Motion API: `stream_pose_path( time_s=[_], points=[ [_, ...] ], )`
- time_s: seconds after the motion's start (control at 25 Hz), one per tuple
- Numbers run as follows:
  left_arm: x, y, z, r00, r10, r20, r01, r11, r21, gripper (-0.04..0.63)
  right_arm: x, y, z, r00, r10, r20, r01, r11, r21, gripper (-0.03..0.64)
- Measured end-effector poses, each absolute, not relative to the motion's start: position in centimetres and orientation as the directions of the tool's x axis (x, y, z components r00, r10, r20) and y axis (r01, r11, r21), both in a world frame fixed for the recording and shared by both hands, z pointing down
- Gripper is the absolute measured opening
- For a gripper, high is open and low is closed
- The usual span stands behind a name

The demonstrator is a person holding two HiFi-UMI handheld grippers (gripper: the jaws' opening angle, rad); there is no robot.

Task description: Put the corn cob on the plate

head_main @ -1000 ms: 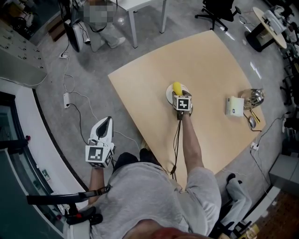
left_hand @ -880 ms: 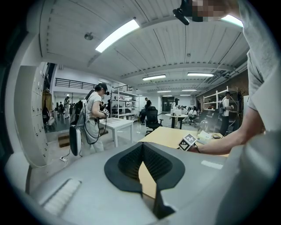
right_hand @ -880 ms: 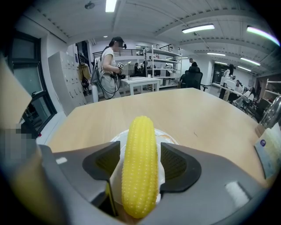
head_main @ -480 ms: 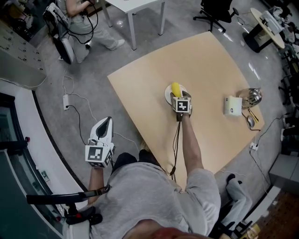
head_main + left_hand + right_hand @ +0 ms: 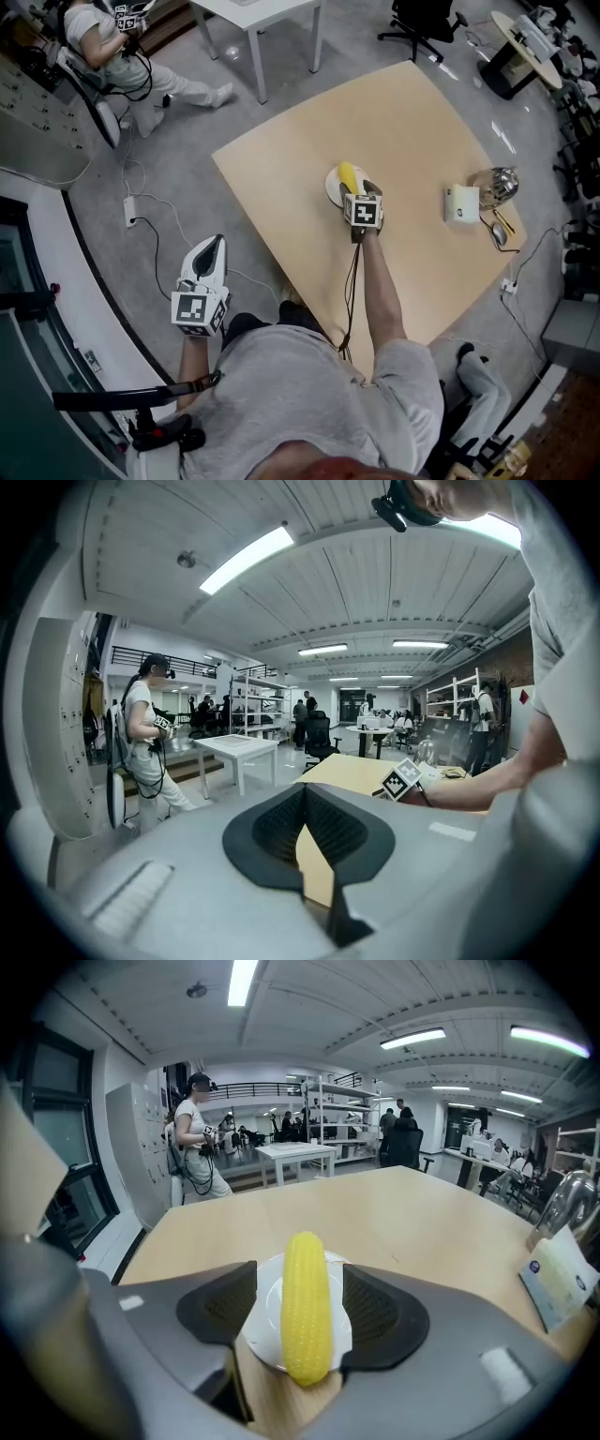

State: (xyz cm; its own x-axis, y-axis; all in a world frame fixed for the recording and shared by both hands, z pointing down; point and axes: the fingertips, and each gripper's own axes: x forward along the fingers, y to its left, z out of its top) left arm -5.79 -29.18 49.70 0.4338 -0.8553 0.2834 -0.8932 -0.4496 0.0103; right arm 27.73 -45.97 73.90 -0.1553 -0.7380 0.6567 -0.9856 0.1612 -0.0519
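Observation:
A yellow corn cob (image 5: 348,176) lies on a small white plate (image 5: 331,186) on the wooden table (image 5: 412,122). My right gripper (image 5: 361,188) hovers just over the near end of the cob. In the right gripper view the corn cob (image 5: 307,1307) lies lengthwise on the plate (image 5: 266,1324), between the jaws of the right gripper (image 5: 300,1281). A gap shows on each side of it. The jaws are closing slightly, but the pads do not press on the cob. My left gripper (image 5: 214,243) is held off the table over the floor; the left gripper (image 5: 305,794) is shut on nothing.
A white box (image 5: 459,204), a shiny metal pot (image 5: 497,183) and a spoon (image 5: 499,234) sit near the table's right edge. A person (image 5: 103,37) is seated on the floor side at top left, near a white table (image 5: 253,9). Cables and a power strip (image 5: 129,211) lie on the floor.
The right gripper's jaws have let go of the corn cob, which stays on the plate, and the gripper has lifted slightly. The left gripper has not moved. The background person shifted.

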Motion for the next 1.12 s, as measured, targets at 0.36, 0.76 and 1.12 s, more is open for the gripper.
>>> stream_pose_path(
  time_s=[0.36, 0.76, 1.12],
  points=[
    [-6.1, -28.8, 49.3, 0.490, -0.833, 0.256, -0.864, -0.503, 0.016, 0.020, 27.7, -43.1, 70.8, -0.119, -0.782, 0.612, -0.992, 0.113, -0.048, 0.278],
    [-8.1, -28.0, 48.9, 0.537, -0.813, 0.227, -0.838, -0.545, 0.031, 0.020, 26.2, -39.2, 66.0, -0.080, -0.838, 0.539, -0.997, 0.065, -0.046, 0.267],
    [-8.9, -26.9, 48.8, 0.585, -0.787, 0.196, -0.806, -0.590, 0.040, 0.020, 23.9, -34.9, 61.2, -0.068, -0.897, 0.438, -0.997, 0.041, -0.072, 0.238]
  ],
)
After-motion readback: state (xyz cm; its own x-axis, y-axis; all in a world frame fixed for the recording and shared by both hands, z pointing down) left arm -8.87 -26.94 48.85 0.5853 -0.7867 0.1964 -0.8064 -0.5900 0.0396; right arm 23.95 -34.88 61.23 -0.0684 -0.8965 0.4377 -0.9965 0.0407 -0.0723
